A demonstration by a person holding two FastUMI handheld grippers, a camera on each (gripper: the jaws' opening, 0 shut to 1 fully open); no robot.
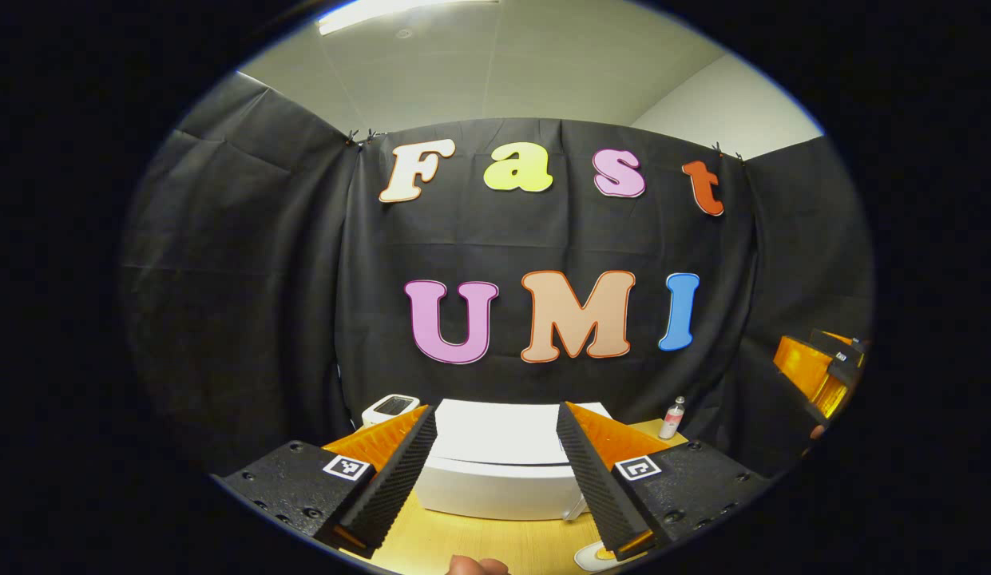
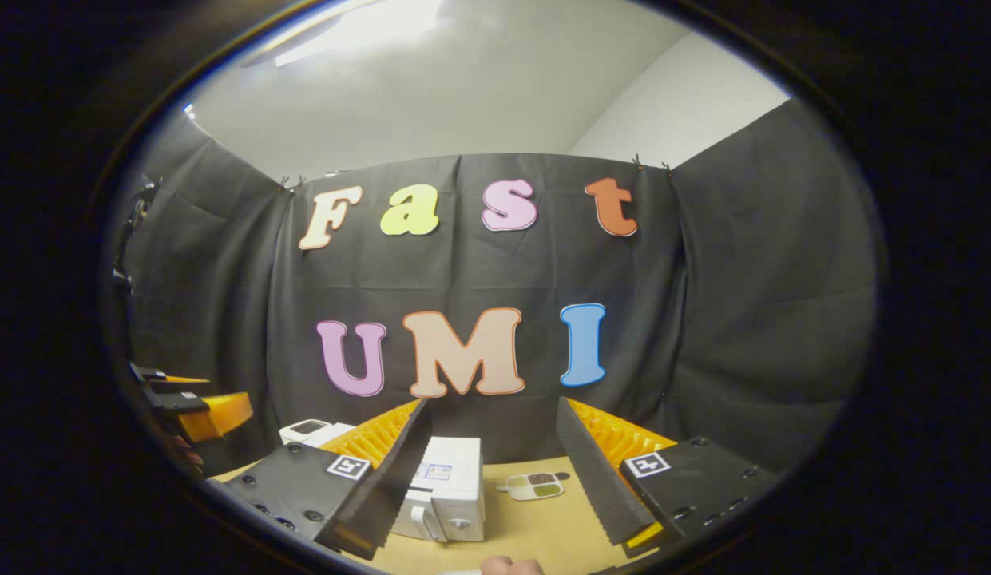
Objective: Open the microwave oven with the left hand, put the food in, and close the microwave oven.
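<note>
Left gripper [image 1: 495, 479] is spread wide, holding nothing, above the table [image 1: 471, 543]. Right gripper [image 2: 495, 479] likewise gapes empty. The white microwave [image 2: 447, 487] sits beyond, door closed. The food tray [image 2: 533, 485] lies just right of it.

place: recording booth, kinda lab-ish
walls: black cloth [image 1: 247, 263] pinned up
furniture: wooden tabletop [image 2: 535, 527], white microwave [image 2: 451, 495]

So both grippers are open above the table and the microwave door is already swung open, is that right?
Not quite. The microwave is closed; the right gripper view shows its door flush with the body. The rest holds: the left gripper and right gripper are both open above the table.
</note>
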